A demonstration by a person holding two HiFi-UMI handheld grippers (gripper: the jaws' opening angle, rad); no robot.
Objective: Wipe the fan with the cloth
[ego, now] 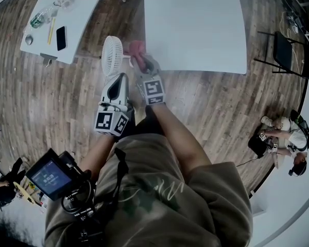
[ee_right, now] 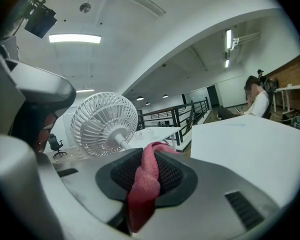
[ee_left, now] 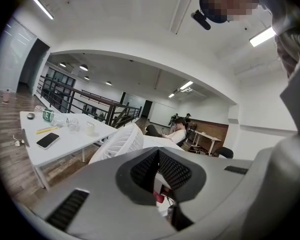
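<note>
Clamping pink cloth [ee_right: 140,194], right gripper [ee_right: 149,170] beside white fan [ee_right: 104,124]; screen [ego: 50,178] text illegible.

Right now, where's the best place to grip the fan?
Probably the thin stem that juts from the hub at the back of the fan. Come from behind with the jaws across it. The round slatted grille looks too wide to clamp, and should be left free for the cloth.

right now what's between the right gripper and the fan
Only the pink cloth, pinched by the right gripper and bunched up toward the white fan. The right gripper view shows it best.
</note>
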